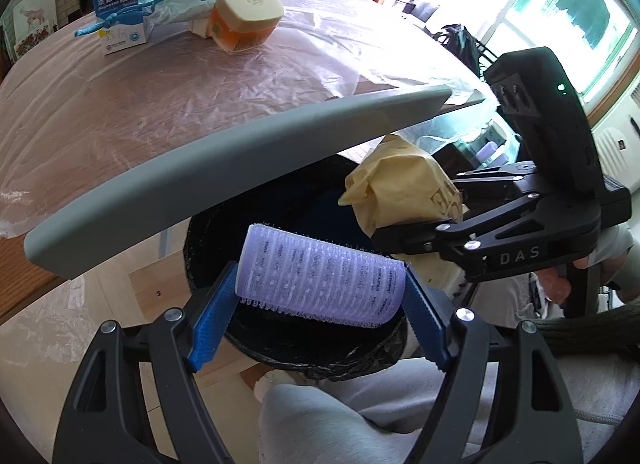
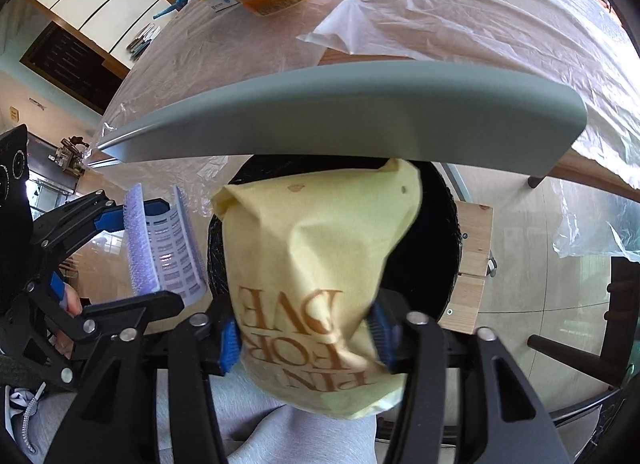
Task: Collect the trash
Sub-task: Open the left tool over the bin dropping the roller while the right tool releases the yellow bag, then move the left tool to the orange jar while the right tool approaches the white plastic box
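The left gripper (image 1: 320, 292) is clenched on a purple hair roller (image 1: 320, 276), gripped by its two ends above the black-lined trash bin (image 1: 280, 340). At about 2 o'clock from the roller, the right gripper (image 2: 306, 338) has a crumpled yellow paper bag (image 2: 316, 264) between its blue pads; the pads seem to touch the bag, but I cannot tell if they press. The grey lid (image 2: 340, 116) stands open at 12 o'clock

Lilac hair roller (image 1: 322, 274) lying crosswise, crumpled yellow paper bag (image 2: 316, 264), both above black-lined bin (image 1: 304, 340)
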Demonstrator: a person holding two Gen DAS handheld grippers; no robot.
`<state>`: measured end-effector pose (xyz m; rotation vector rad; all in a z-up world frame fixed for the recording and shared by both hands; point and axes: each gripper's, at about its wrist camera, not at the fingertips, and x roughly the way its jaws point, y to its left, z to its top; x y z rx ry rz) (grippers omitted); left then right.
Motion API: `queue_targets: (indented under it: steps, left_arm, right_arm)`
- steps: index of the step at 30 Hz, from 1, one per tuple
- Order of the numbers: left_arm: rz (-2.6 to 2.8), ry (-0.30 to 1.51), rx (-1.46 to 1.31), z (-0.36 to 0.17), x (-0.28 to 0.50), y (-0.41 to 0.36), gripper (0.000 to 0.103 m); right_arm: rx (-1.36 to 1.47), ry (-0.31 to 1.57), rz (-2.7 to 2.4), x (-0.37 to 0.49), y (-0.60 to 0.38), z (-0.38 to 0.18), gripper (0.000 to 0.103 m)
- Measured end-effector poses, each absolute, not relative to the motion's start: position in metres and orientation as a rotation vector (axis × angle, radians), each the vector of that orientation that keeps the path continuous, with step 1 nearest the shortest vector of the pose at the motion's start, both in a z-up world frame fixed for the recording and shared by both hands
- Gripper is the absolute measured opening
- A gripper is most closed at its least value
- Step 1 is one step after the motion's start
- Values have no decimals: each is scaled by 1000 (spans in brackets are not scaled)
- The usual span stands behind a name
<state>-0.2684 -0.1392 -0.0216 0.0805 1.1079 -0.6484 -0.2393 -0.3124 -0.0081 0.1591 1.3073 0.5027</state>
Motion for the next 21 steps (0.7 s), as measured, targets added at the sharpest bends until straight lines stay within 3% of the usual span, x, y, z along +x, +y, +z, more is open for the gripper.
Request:
queue_targets:
  steps: [2,15,21]
  left_arm:
    - [-643,1105,79,-20,-268,-139,80]
    - [-604,1007,41,26,-265,-130,86]
    - [-521,878,22,59,-252,-133,98]
  right_arm:
    - [166,1304,486,-240,-315,-6,71]
    - [71,1126,434,-256,-338,60,76]
    - [-34,909,348,-242,-340,106,93]
